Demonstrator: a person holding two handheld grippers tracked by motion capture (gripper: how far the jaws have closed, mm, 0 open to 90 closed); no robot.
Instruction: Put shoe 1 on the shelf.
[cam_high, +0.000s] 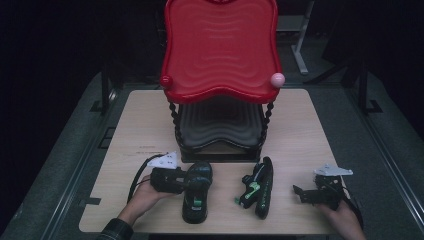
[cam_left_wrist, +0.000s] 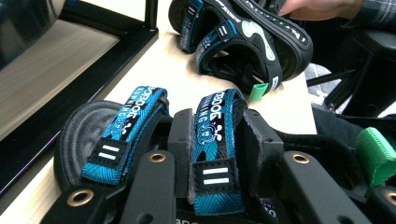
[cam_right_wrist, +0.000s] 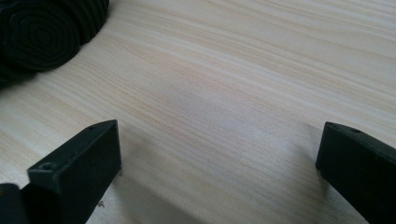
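now the left gripper (cam_high: 186, 181) clamps the upright sandal (cam_high: 196, 192) at lower centre of the desk (cam_high: 300, 140), its jaws astride the blue straps. lower right, the right gripper (cam_high: 301, 194) stands wide, holding nothing, near the tipped sandal (cam_high: 258, 187).

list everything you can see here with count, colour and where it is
sandal: 1, black with blue straps and a green tab, upright on the near left of the table, left gripper's jaws around it
second sandal: 1, same colours, on its side at the near middle
rack: 1, red top tray over a black lower tray, twisted black posts, far middle of the table
knobs: 2, one red, one pink, at the red tray's front corners
table: 1, light wood
left gripper: 1, black, at the upright sandal
right gripper: 1, black, open, near right over bare wood
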